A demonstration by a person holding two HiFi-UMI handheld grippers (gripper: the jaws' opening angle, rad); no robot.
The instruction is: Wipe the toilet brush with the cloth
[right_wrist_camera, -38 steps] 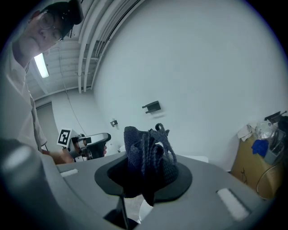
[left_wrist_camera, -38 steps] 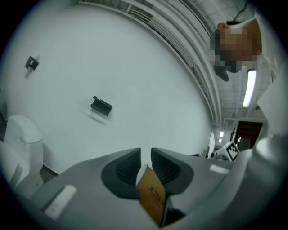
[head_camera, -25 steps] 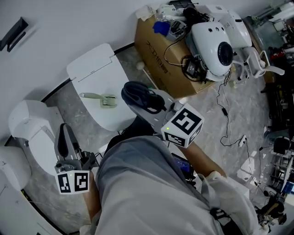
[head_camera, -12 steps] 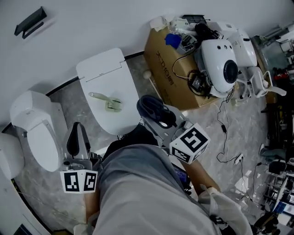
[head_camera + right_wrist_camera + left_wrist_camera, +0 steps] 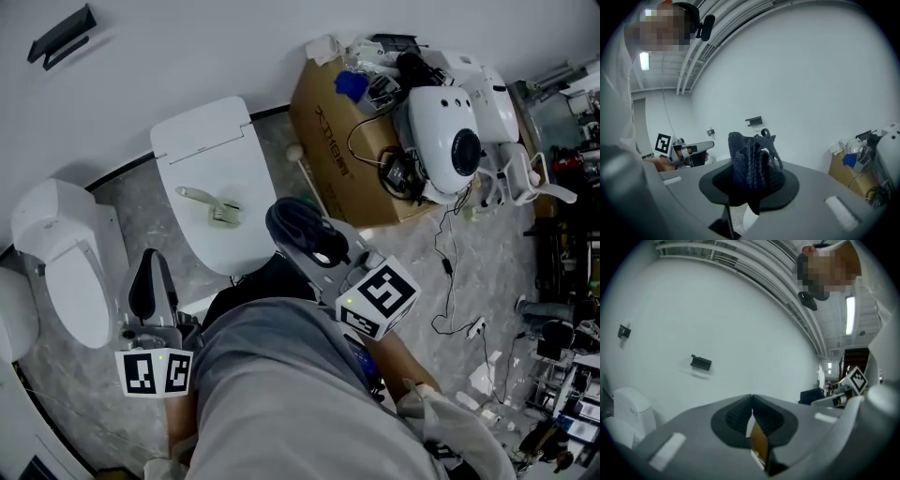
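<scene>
Dark blue knitted cloth [image 5: 751,161] sits bunched between the jaws of your right gripper [image 5: 302,228]. The jaws are clamped on it, and loose loops stand up above the pads. In the right gripper view the cloth fills the gap, with a plain white wall [image 5: 811,70] behind it.

The toilet brush [image 5: 212,206] is pale green. It lies flat on the closed white toilet lid [image 5: 202,150], with its handle pointing left and its head to the right. In the head view it lies up and to the left of the cloth-holding gripper, close by but not touching — neither the cloth nor the jaws reach it. How high the gripper is above the lid cannot be told.

Your left gripper [image 5: 751,399] is held low at the left. Its jaws are closed, pads meeting at the tips, and they grip nothing. In the head view the brush lies beyond it, up and to the right, well apart. This gripper is over the floor between the lidded toilet and a second white toilet [image 5: 66,262] further left.

Neither gripper view shows the brush — both look up at the wall. A cardboard box [image 5: 328,150] stands to the right of the lid.
</scene>
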